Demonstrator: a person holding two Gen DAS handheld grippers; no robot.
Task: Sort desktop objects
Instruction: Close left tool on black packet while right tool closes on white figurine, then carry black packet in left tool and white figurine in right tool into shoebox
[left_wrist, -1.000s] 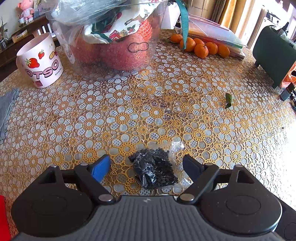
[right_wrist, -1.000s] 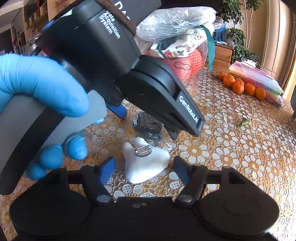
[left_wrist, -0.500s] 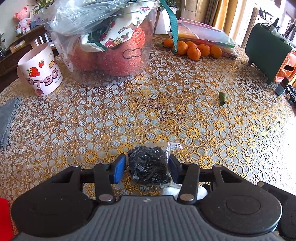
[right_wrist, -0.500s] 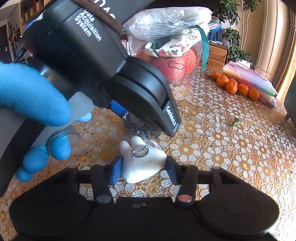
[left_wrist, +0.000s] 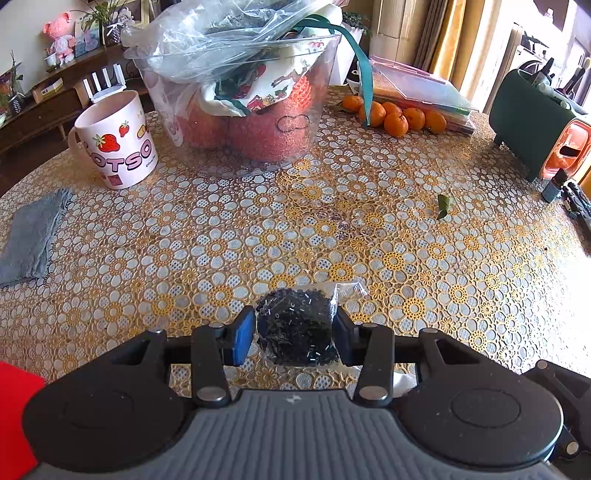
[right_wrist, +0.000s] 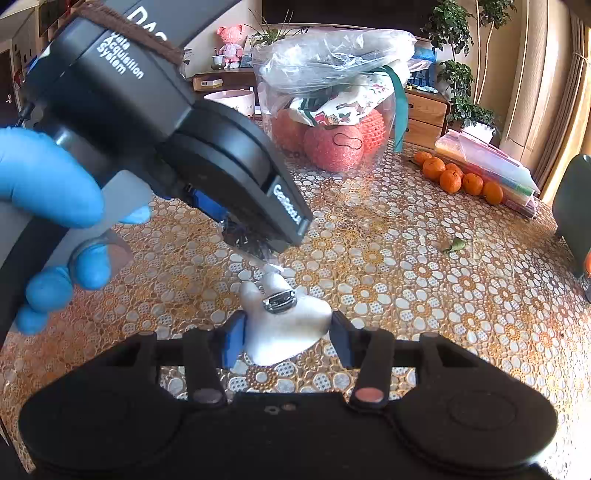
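My left gripper (left_wrist: 295, 338) is shut on a small clear bag of black beads (left_wrist: 298, 326) and holds it above the flowered tablecloth; the right wrist view shows the bag (right_wrist: 246, 240) lifted under the left gripper. My right gripper (right_wrist: 286, 338) is shut on a white soft brooch-like piece (right_wrist: 286, 328) with a silver pin clasp (right_wrist: 279, 300) on top, both pads touching its sides. The white piece seems lifted a little off the cloth.
A clear tub (left_wrist: 243, 110) with orange balls and plastic bags stands at the back. A strawberry mug (left_wrist: 116, 142) is at back left, a grey cloth (left_wrist: 33, 236) at left, tangerines (left_wrist: 397, 116) and folders at back right, a green box (left_wrist: 535, 122) far right.
Both grippers closed from open: the left onto the bead bag, the right onto the white piece. Both have risen from the table with their loads.
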